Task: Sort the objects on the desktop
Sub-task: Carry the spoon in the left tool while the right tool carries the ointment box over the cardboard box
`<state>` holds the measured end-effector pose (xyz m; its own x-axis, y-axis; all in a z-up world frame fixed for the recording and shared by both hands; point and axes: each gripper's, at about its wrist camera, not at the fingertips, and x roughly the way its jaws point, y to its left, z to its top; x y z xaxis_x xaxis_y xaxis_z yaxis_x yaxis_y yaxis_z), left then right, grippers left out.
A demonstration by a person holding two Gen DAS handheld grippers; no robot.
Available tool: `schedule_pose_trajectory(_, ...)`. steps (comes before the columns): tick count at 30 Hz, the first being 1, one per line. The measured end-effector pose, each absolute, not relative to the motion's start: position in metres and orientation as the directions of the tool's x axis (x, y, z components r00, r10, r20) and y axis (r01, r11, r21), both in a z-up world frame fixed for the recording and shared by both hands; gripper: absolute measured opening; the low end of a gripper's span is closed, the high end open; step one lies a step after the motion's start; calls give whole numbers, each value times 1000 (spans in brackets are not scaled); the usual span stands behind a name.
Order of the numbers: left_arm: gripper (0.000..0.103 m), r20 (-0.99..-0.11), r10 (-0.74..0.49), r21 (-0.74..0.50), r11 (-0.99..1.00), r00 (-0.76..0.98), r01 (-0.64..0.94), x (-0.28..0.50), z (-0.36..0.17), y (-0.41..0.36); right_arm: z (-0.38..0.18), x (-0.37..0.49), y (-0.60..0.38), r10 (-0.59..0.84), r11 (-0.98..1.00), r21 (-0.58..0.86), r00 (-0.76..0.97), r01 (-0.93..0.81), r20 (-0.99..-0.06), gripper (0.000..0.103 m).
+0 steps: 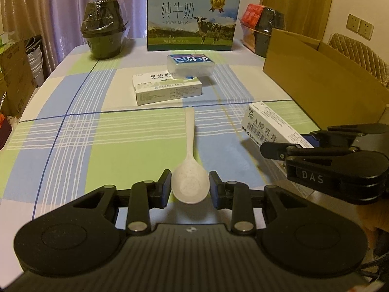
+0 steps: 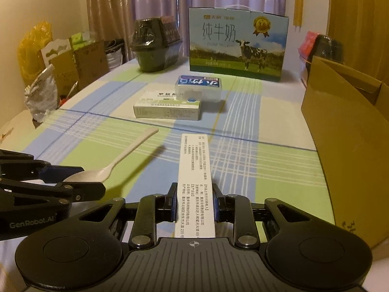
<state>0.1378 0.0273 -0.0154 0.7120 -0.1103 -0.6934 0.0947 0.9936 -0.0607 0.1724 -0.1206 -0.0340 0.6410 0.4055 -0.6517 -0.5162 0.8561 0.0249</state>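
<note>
Over the near edge of the checked tablecloth (image 1: 73,131), both grippers hold something. The left gripper (image 1: 189,189) is closed on the bowl of a pale spoon (image 1: 190,170), its pads touching either side, so the handle points straight ahead toward the far end of the table; gripping the wide bowl likely gives the pads more to bite on than the thin handle would. In the right wrist view the spoon casts a shadow apart from itself, so it seems lifted off the cloth. The right gripper (image 2: 194,202) is clamped on the near end of a long white box (image 2: 195,182), which juts forward, also raised by the look of its shadow. An open cardboard carton (image 2: 345,131) stands on the right, probably where sorted things go, which would explain the box being held on that side. Farther back, a white and green box (image 1: 167,90) and a clear plastic case (image 1: 190,67) lie untouched, just beside each other, before a milk carton (image 1: 192,19).
</note>
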Motion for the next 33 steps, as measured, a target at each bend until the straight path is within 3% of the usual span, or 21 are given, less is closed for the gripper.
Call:
schedule_pose_trajectory(21,27,-607,-153,-61,987,780,146,92,39,-12,23,124,-181,388,894,44,722,-445,-573,23)
schedule_pose_trajectory(33,27,-527,-259,-58,961,809,270,107,96,-90,103,131,-262,359,932,125,813,-341,-459,23)
